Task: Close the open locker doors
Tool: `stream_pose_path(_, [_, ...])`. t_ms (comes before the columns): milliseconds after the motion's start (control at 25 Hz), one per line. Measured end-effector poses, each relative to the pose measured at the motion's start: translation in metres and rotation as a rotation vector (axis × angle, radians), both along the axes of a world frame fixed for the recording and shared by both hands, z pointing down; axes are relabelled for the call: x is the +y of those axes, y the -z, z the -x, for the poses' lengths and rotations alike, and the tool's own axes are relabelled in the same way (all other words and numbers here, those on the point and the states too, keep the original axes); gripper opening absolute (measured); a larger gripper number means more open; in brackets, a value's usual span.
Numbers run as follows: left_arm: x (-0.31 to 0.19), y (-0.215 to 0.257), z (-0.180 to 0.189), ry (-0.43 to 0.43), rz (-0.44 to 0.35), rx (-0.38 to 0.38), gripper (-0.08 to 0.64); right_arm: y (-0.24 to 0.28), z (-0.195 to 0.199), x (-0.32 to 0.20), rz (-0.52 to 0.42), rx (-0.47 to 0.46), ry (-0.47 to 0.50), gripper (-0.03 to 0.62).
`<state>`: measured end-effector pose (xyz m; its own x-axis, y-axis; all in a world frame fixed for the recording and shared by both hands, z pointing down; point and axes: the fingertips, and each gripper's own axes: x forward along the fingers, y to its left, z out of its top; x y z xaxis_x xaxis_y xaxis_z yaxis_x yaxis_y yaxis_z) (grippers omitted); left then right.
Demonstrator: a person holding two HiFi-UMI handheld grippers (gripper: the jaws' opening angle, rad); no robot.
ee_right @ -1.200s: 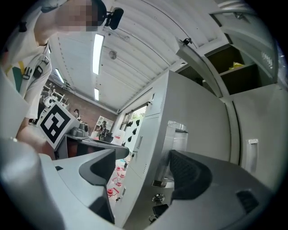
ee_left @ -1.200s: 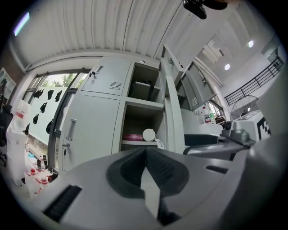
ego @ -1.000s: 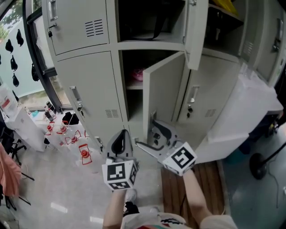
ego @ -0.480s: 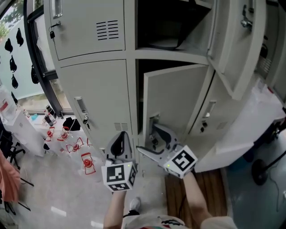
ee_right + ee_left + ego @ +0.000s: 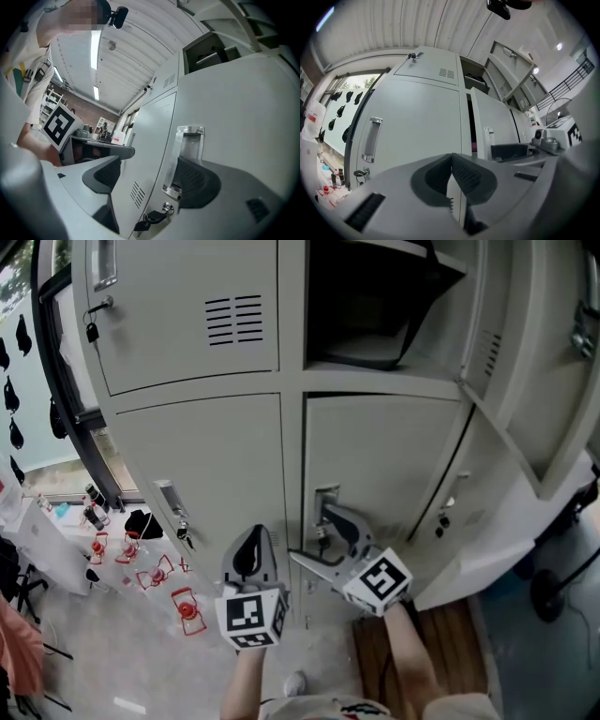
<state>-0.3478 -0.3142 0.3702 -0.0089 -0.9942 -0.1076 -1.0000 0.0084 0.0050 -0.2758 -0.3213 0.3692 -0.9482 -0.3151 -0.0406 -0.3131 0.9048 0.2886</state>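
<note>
- Head view has the lower middle locker door [image 5: 384, 479] swung almost flush with its frame. The left gripper view shows a thin dark gap [image 5: 471, 123] along its handle edge, so it looks not quite latched.
- The right gripper [image 5: 309, 532] has its fingers spread wide and grips nothing. One finger [image 5: 197, 183] lies against the door's metal handle recess [image 5: 190, 138], and the other hangs free in front of the door face.
- The left gripper [image 5: 251, 545] has its fingers pressed together and empty, and it is held just off the shut left-hand door [image 5: 211, 465].
- To finish this step well, I'd press straight in at the handle edge until the gap is gone. I'd also keep the finger off the key [image 5: 154, 216] hanging in the lock just below.
- The upper middle door [image 5: 511, 362] stands wide open, swung out to the right. The dark compartment [image 5: 375, 306] behind it is exposed, so by my reckoning that door is left to close.
- Another key dangles from the left-hand door's lock [image 5: 183, 535].
- Small red-topped things [image 5: 178, 601] stand on the floor at left, well clear of the doors.
- A white sheeted bulk [image 5: 497, 521] sits beside the lockers at right. I cannot tell whether it would crowd the upper door's swing.
</note>
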Motion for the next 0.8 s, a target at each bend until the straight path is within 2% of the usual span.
stream_pose_path(400, [-0.024,-0.006,0.014,-0.028,0.033,-0.019,0.006,-0.001,0.017,-0.036,0.016,0.032,-0.153,0.356])
stream_pose_path(800, [-0.019,-0.001,0.020,-0.027,0.030,0.001,0.006,0.000,0.017,-0.038,0.015,0.034,-0.192,0.356])
